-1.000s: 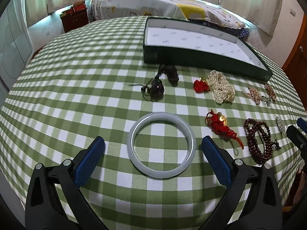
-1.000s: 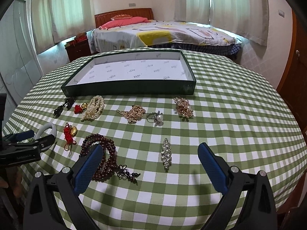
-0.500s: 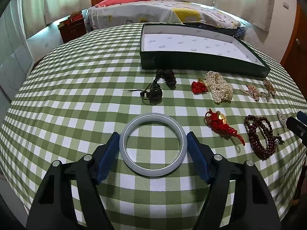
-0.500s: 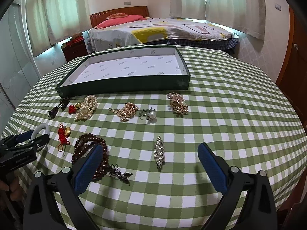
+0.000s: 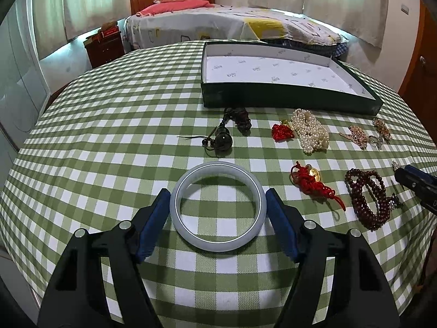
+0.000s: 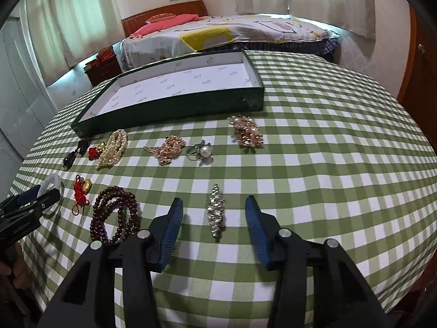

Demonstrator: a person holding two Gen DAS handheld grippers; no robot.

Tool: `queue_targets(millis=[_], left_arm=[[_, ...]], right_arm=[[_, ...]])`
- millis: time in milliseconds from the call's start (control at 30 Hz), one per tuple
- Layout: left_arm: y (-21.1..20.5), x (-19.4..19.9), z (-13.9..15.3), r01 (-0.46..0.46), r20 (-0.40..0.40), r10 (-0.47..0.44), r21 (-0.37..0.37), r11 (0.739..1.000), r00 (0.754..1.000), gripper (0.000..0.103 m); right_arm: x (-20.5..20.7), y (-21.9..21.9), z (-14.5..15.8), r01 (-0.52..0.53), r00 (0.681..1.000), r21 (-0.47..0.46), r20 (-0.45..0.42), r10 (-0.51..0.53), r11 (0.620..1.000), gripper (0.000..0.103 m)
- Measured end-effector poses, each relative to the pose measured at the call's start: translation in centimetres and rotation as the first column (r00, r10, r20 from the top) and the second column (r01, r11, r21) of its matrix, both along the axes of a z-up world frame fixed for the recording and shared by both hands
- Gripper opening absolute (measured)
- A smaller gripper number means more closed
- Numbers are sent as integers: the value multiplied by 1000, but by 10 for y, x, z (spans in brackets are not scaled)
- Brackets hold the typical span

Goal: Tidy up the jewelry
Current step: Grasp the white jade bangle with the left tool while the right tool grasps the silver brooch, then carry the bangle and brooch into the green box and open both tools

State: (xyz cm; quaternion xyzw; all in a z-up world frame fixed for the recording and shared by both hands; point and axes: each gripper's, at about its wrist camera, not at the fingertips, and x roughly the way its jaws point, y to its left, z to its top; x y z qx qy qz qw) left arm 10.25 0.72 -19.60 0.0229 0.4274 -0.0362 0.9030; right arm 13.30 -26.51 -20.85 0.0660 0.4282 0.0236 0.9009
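My left gripper is shut on a pale jade bangle, its blue pads touching both sides, and holds it a little above the checked cloth. The bangle and left gripper also show at the far left of the right wrist view. My right gripper is open, its fingers on either side of a silver crystal brooch on the cloth. An empty dark green tray with a white lining stands at the back.
On the cloth lie a dark pendant, a red knot, pearls, a red-and-gold charm, dark red beads, a gold chain, a pearl ring and a gold brooch. A bed stands behind the table.
My left gripper has closed from wide open onto the bangle and lifted slightly. My right gripper has moved forward over the silver brooch and narrowed around it.
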Motion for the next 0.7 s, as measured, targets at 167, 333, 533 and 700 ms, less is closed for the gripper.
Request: queue_targets(millis=[167, 333, 533, 700], left_arm=[[1, 1, 1, -2, 2, 2, -1, 1000, 1000, 69], [1, 1, 1, -2, 3, 2, -1, 1000, 1000, 69], [2, -1, 5, -4, 20, 4, 0, 1000, 1000, 69], [0, -2, 14, -1, 40, 1, -10, 1000, 999, 69]], right_arm=[[1, 6, -2, -27, 1000, -29, -4, 26, 999, 31], [0, 4, -3, -26, 1000, -35, -5, 26, 999, 14], [-3, 5, 0, -31, 1000, -31, 3, 31, 999, 13], [-5, 6, 12, -32, 999, -29, 36, 33, 999, 13]])
